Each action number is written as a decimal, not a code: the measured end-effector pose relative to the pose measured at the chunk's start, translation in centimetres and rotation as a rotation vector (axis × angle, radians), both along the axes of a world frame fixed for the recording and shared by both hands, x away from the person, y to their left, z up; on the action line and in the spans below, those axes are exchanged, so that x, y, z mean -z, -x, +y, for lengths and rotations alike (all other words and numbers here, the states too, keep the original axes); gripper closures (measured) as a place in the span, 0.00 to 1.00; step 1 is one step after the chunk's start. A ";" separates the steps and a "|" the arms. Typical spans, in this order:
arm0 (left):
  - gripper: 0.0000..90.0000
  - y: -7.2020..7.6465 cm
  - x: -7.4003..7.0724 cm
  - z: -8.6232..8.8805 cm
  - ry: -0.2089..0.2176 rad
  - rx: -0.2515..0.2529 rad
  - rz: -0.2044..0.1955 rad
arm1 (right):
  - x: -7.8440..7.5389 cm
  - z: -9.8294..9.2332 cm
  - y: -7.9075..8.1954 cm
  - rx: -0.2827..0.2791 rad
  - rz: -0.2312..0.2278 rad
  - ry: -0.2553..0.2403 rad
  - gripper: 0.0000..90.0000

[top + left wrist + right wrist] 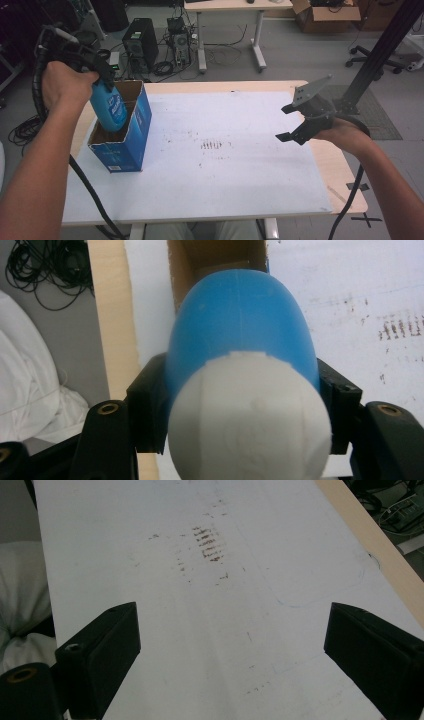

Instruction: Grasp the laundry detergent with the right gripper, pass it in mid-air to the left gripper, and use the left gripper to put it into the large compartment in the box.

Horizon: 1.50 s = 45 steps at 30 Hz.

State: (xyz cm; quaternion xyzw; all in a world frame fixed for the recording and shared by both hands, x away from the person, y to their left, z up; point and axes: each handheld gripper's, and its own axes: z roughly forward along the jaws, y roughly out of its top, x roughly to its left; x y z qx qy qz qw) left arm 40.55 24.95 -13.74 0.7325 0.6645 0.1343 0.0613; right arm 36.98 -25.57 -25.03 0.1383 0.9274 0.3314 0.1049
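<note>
Smooth rounded blue plastic bottle (108, 106), cardboard box (131, 135)

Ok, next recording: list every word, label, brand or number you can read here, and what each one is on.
None can be read.
Blue bottle: label with pale print, too blurred to read.
Blue cardboard box: small white print low on its near face, too small to read.
White board on the table: brown smudges, not writing.
</note>
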 end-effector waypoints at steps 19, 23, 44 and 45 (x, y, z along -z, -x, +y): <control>0.42 -1.3 7.5 1.0 0.016 0.006 0.039 | 0.7 -1.0 -0.2 0.039 0.009 0.007 0.09; 0.42 -1.4 8.6 1.1 0.012 0.010 0.045 | 0.8 -0.9 -0.4 0.040 0.013 0.009 0.09; 0.42 -1.5 12.4 1.6 0.015 0.027 0.085 | 1.0 -0.7 -0.5 0.049 0.020 0.016 0.09; 0.42 -1.5 12.4 1.6 0.015 0.027 0.085 | 1.0 -0.7 -0.5 0.049 0.020 0.016 0.09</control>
